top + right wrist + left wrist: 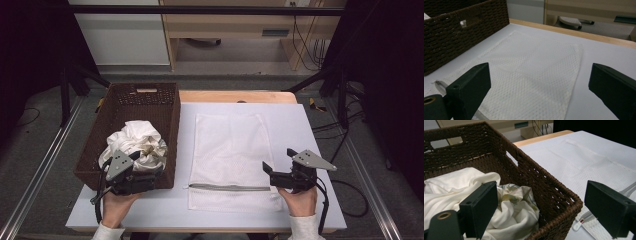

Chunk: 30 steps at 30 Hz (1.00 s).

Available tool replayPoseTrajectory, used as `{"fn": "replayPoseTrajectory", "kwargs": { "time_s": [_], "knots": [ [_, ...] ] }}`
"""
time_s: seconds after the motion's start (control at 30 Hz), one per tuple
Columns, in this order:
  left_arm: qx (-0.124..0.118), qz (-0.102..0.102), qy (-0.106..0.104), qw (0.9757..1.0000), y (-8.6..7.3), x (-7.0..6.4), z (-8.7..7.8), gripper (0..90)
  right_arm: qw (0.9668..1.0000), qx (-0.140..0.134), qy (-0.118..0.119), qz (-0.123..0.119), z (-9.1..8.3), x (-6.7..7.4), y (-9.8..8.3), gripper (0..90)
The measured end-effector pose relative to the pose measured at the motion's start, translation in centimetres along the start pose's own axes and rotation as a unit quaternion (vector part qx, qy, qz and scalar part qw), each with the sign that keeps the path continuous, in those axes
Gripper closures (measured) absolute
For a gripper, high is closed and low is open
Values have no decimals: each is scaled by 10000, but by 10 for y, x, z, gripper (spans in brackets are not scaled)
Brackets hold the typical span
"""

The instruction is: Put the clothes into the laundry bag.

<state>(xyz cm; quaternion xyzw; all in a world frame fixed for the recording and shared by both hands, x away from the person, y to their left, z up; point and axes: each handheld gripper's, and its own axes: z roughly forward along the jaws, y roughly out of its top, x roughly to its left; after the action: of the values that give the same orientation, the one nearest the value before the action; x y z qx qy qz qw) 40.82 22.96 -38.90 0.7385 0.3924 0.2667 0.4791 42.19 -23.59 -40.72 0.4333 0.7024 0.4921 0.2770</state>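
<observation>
Both grippers sit low in the high view with jaws spread wide and nothing between them: the left gripper point(131, 175) at lower left, over the near end of the basket, and the right gripper point(281, 167) at lower right, just beside the mesh bag's right edge.

Largest is the white table top point(310, 125), filling the middle of the frame. On its left stands the brown wicker basket point(145, 102) (its weave dark and tight), reaching from centre left down to the left gripper. Next comes the white mesh laundry bag point(230, 150), lying flat at centre, just right of the basket, its grey zipper point(227, 187) running across its lower end. Bundled white cloth point(137, 142) lies crumpled in the basket's lower half, right under the left gripper's jaws.
</observation>
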Motion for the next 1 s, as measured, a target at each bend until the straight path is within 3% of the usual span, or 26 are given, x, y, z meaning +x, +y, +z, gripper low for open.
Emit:
{"fn": "replayPoseTrajectory", "kwargs": {
  "time_s": [0.3,0.57,0.7,0.9,0.93,1.0],
  "knots": [
    [-173,85,-130,9997,2,-14,-2,163,10000,38,54,-55,2,5,1,56],
    [-206,250,-507,9982,1,-41,5,261,9993,213,272,-161,12,18,0,82],
    [-1,418,-805,9959,-5,-61,16,318,9984,340,390,-217,19,25,-4,103],
    [233,516,-1083,9925,-15,-76,30,438,9968,527,512,-319,28,33,-9,130],
    [367,549,-1230,9902,-19,-81,37,460,9958,611,581,-347,32,38,-11,147],
    [501,574,-1347,9880,-25,-86,44,506,9942,739,658,-430,37,42,-14,153]
  ]
}}
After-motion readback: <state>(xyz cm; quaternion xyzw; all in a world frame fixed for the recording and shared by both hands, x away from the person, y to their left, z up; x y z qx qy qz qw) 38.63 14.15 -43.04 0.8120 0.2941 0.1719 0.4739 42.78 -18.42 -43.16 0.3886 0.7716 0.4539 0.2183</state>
